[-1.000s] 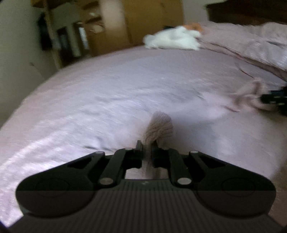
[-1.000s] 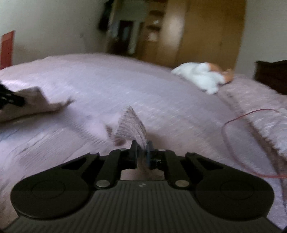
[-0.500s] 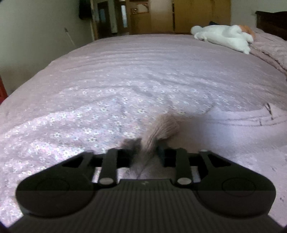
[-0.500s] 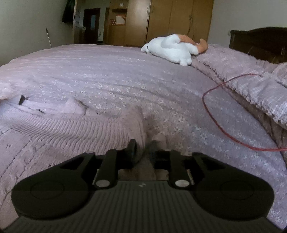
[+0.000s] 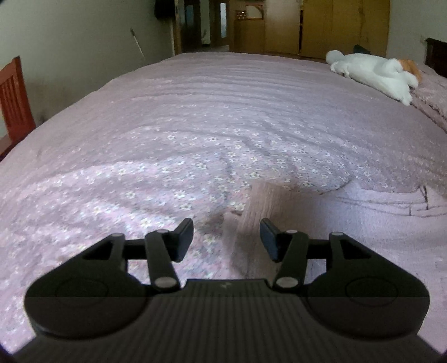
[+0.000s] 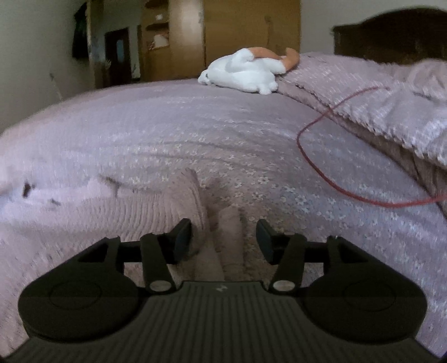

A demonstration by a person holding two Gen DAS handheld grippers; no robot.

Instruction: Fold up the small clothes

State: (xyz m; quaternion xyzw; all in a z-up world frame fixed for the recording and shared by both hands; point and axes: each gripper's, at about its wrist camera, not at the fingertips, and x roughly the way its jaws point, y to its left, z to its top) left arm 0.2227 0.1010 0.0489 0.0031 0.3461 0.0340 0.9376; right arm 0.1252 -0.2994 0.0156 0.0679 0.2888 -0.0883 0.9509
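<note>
Knit garment [image 5: 349,223], pale pink and ribbed, lies flat on the bed [image 5: 195,117]. We note it spread over the flowered bedspread, to the right in the left wrist view and to the left in the right wrist view. One edge of it stands up as a narrow fold in each view, between the open fingers.

We find the left gripper [image 5: 226,239] low over the bed with its fingers [image 5: 183,237] set wide apart. They hold nothing. The raised fold of the garment sits in the gap, nearer the right-hand finger; we cannot tell whether it touches.

We find the right gripper [image 6: 224,238] in like state: fingers [image 6: 181,237] spread wide, gripping nothing. The garment [image 6: 125,217] runs up to the left-hand finger and appears to lie against it. A second small ridge of cloth rises in the middle of the gap.

Dark marks show on the lighter part of the garment in both views; we cannot tell what they are.

Other items noted: a white stuffed toy [image 6: 243,74] with an orange part lies at the far side of the bed, well apart from the garment. A red cord [image 6: 321,173] loops over the bedspread to the right of the right gripper. A folded blanket [image 6: 391,106] lies along the head of the bed. A wooden chair [image 5: 14,97] stands beside the bed at left, and a wooden wardrobe [image 5: 343,25] stands beyond it.
</note>
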